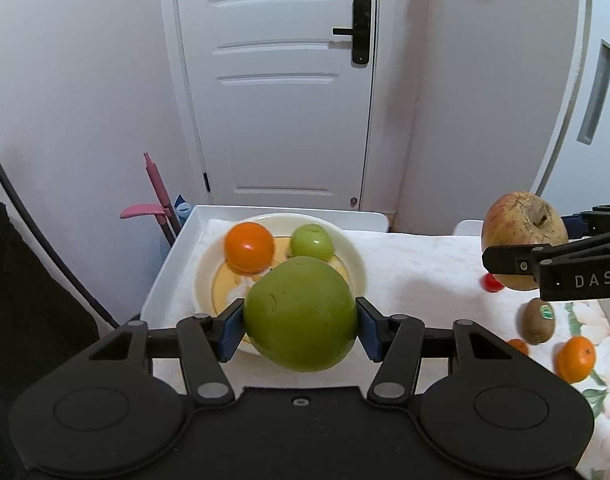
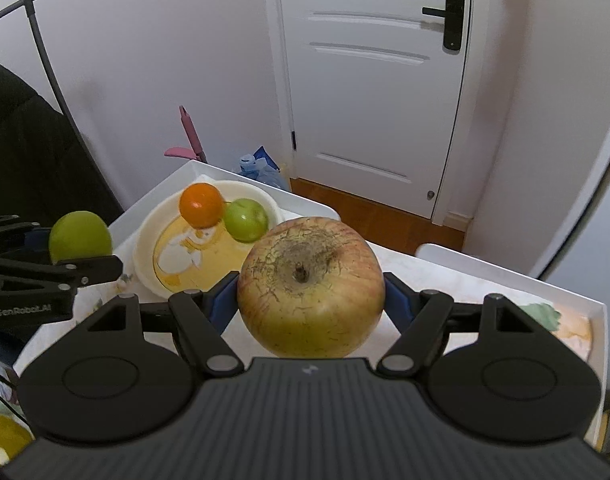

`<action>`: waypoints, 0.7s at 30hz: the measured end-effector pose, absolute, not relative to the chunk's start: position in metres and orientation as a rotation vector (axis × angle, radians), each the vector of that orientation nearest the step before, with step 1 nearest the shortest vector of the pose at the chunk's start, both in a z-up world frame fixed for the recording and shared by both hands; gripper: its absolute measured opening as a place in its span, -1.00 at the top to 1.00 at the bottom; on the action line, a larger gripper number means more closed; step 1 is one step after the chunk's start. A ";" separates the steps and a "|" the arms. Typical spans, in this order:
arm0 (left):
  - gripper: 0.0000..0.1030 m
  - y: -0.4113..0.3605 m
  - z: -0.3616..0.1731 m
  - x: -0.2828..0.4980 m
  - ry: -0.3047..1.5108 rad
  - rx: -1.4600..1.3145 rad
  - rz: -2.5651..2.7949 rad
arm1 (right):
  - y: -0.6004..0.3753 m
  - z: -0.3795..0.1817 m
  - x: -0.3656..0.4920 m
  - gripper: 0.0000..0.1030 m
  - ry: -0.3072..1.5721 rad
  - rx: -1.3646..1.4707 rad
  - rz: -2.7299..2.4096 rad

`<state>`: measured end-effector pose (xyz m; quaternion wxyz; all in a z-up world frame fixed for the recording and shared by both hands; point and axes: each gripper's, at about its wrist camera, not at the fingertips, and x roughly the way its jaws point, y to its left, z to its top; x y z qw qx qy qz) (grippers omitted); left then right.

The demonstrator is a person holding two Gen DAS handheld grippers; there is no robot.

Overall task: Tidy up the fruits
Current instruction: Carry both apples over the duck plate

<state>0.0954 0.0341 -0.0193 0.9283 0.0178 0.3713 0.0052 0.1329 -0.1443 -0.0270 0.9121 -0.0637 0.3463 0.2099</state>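
Observation:
My left gripper (image 1: 299, 322) is shut on a large green fruit (image 1: 299, 314) and holds it above the near rim of a cream plate (image 1: 351, 256). The plate holds an orange (image 1: 249, 246) and a small green apple (image 1: 312, 241). My right gripper (image 2: 311, 294) is shut on a big yellow-red apple (image 2: 311, 288), held in the air right of the plate (image 2: 145, 240). In the left wrist view that apple (image 1: 523, 232) shows at the right edge. The green fruit (image 2: 80, 236) shows at the left of the right wrist view.
A kiwi (image 1: 539, 322), a tangerine (image 1: 576, 358) and a small red fruit (image 1: 492, 283) lie on the floral cloth at the right. The plate sits in a white tray (image 1: 173, 264). A second white tray (image 2: 597, 320) stands right. A white door (image 1: 277, 80) is behind.

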 end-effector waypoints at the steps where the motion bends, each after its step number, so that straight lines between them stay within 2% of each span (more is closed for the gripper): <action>1: -0.19 0.040 -0.021 0.099 0.763 0.039 0.003 | -0.138 -0.028 0.135 -0.73 0.715 -0.128 0.430; 21: -0.19 0.107 -0.099 0.200 0.862 0.144 -0.132 | -0.051 -0.072 0.192 -0.73 0.819 -0.056 0.341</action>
